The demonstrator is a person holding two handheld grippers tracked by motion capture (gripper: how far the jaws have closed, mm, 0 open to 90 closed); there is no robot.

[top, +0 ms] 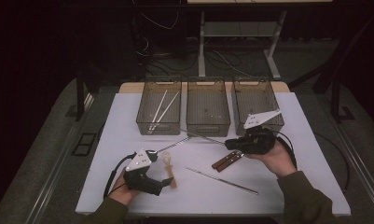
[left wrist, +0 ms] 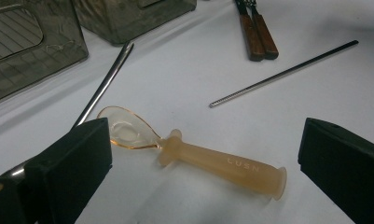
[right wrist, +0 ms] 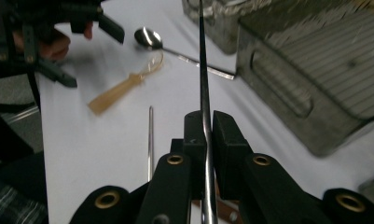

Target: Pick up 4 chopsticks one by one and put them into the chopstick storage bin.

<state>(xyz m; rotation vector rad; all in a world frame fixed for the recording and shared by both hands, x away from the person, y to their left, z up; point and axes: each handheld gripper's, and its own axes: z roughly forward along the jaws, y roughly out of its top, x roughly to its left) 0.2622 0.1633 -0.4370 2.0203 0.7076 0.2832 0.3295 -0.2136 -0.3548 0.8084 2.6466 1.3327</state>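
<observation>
Right tool (right wrist: 206, 128) is clamped on a thin metal rod (right wrist: 202, 70), jaws narrow with the rod pinched between the pads; in the high view the right tool (top: 231, 142) sits just in front of the right-hand bin (top: 258, 103), rod (top: 201, 136) sticking out to the left over the white desk (top: 306, 154). Left tool (left wrist: 201, 154) has its jaws wide apart, nothing gripped, hovering over a translucent amber spoon (left wrist: 208, 161) lying flat on the desk between them. Nearby on the desk: two wooden-handled utensils (top: 227, 161), another metal rod (top: 221, 180), a metal spoon (right wrist: 149, 38). The left bin (top: 160, 106) holds white chopsticks (top: 162, 108); the middle bin (top: 208, 105) stands between the others.
</observation>
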